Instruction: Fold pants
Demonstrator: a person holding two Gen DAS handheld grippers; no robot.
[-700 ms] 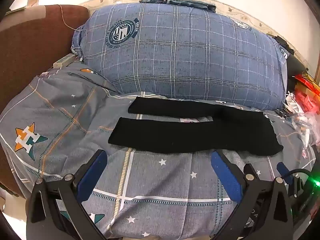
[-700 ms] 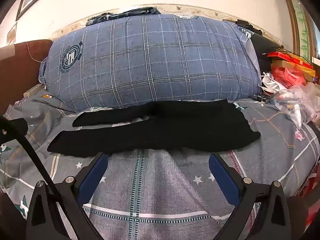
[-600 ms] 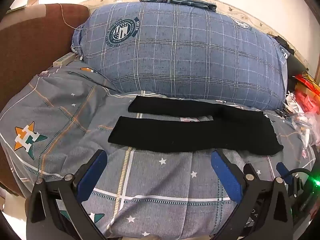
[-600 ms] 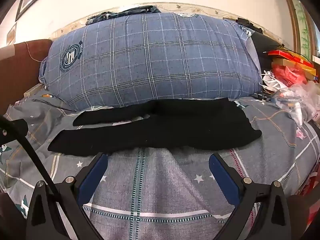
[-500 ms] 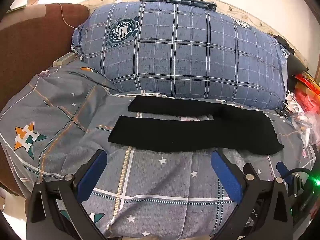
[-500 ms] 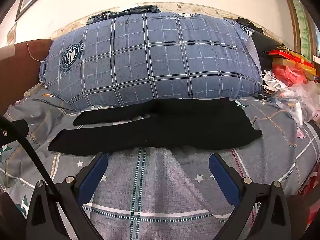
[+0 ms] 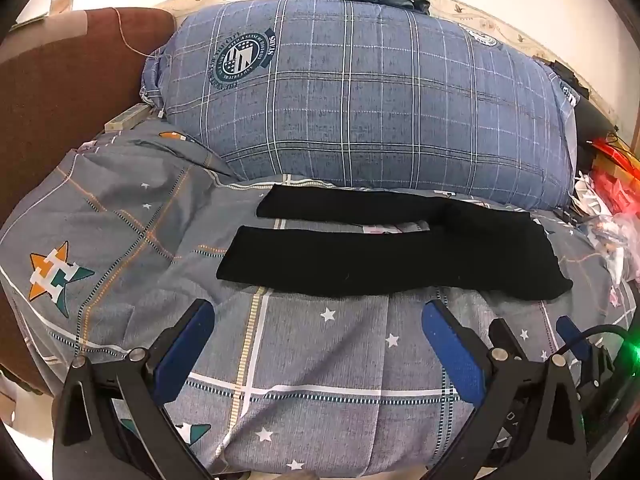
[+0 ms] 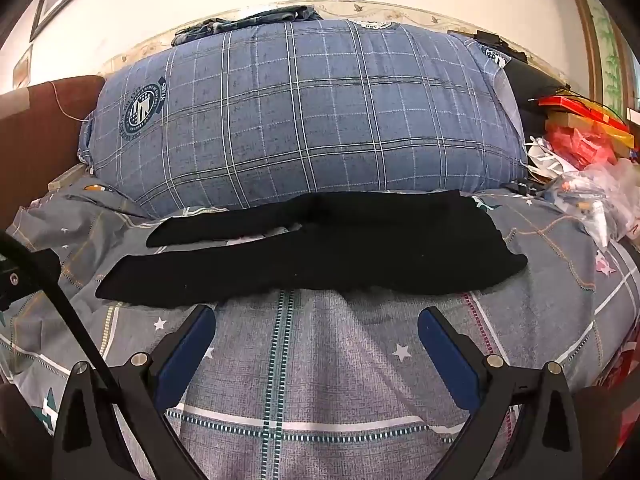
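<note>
Black pants lie flat across the bed, legs pointing left and slightly apart, waist at the right. They also show in the right wrist view. My left gripper is open and empty, hovering just in front of the near leg. My right gripper is open and empty, just in front of the pants' near edge, toward the waist. Both have blue pads.
A large blue plaid pillow lies right behind the pants. The grey star-patterned bedsheet covers the bed. A brown headboard stands at the left. Bags and red boxes pile at the right.
Both views have shifted only slightly; the pants lie as before and both grippers stay open.
</note>
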